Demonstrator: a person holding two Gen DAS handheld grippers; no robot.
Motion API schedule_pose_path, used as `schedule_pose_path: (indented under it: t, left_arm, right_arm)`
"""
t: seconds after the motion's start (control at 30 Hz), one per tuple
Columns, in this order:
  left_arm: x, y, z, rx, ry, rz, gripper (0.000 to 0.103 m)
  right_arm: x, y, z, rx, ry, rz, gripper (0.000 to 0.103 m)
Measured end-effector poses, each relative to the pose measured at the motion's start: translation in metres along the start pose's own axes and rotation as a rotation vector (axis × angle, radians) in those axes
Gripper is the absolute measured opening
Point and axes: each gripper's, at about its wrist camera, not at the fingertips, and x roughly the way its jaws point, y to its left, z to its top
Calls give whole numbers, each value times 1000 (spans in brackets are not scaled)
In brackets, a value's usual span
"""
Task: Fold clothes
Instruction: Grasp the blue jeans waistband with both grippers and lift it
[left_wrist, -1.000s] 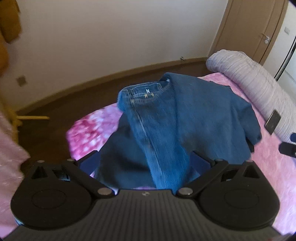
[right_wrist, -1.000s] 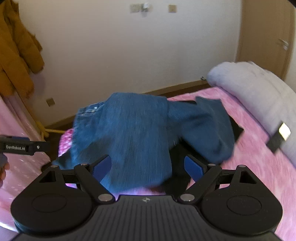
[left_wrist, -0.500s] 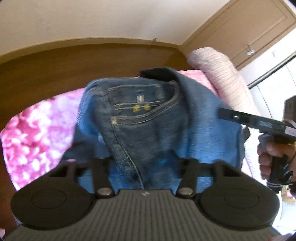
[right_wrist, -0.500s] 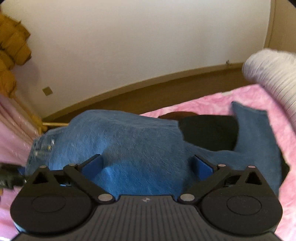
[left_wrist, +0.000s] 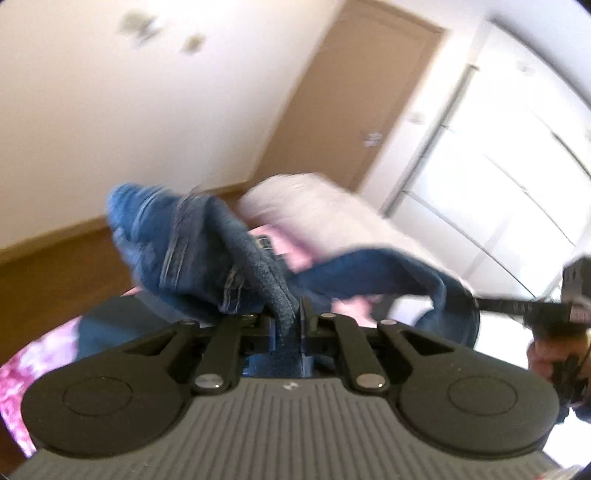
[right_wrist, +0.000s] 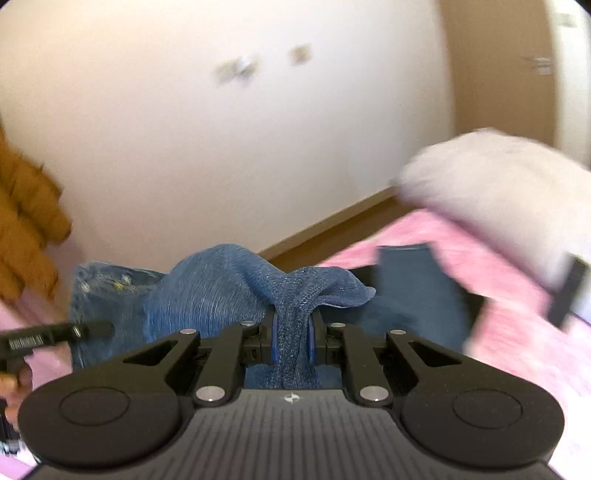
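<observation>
Fingers on the left gripper (left_wrist: 287, 322) have just clamped onto a fold of the denim shirt (left_wrist: 199, 254), right gripper (right_wrist: 292, 341) just pinched another bunch, so it's lifted off the pink bed's (right_wrist: 491, 280) near edge.

A fold of the blue denim garment (right_wrist: 221, 291) was pinched between the right tongs (right_wrist: 291, 339), whose jaws had just been closing; the rest was draped over the pink bed (right_wrist: 498, 295).
</observation>
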Motion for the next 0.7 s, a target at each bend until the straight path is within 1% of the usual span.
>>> schedule_pose_path:
  t: [0.1,0.17,0.23,0.27,0.3,0.33,0.37,0.4,0.43,0.47,0.5,0.53,0.57,0.6,0.63,0.67,0.7]
  left_arm:
    - [-22,-70,-7,88,-19,-66,7]
    - [-36,-122,-20,139,-19,-111,7]
    - [-46,-171,-40,173,-2,-152,7]
    - [-49,-192,-52,173,15,-171,7]
    - [-51,-213,-65,170,35,-190,7]
    - [-51,-231,-81,158,68,-204,7]
    - [-50,-248,-94,151,102,-204,7]
    - [-48,-263,-108,146,139,-204,7]
    - [-43,-273,-126,153,186,-203,6]
    - [-38,-284,-143,160,233,-202,6]
    - [-32,-293,-161,171,278,-201,6]
    - [-25,-297,-176,187,318,-202,6]
    - [-21,-299,-187,182,354,-211,6]
    - [-17,-301,-195,173,386,-219,6]
    - [-15,-300,-198,151,403,-229,6]
    - [-18,-298,-200,145,407,-238,6]
    - [-17,-297,-193,154,406,-246,6]
  right_arm:
    - [-106,-32,-48,63,-63,-108,14]
    - [-171,-48,-90,94,-90,-180,15]
    - [-223,-63,-132,149,-89,-230,17]
    - [-249,-72,-159,184,-66,-256,19]
    - [-265,-79,-181,216,-39,-275,30]
    - [-273,-89,-204,248,20,-304,38]
    - [-282,-100,-228,281,79,-334,62]
    - [-291,-111,-252,312,138,-363,68]
    - [-301,-117,-274,327,169,-415,68]
    - [-306,-122,-286,350,183,-432,68]
    - [-312,-125,-299,375,195,-428,68]
    - [-313,-125,-304,391,198,-413,68]
    - [-314,-124,-309,407,201,-399,68]
    - [-315,-124,-314,423,204,-384,69]
    - [-310,-116,-314,412,198,-344,72]
    - [-304,-105,-313,380,196,-295,80]
    - [-297,-94,-312,346,194,-246,88]
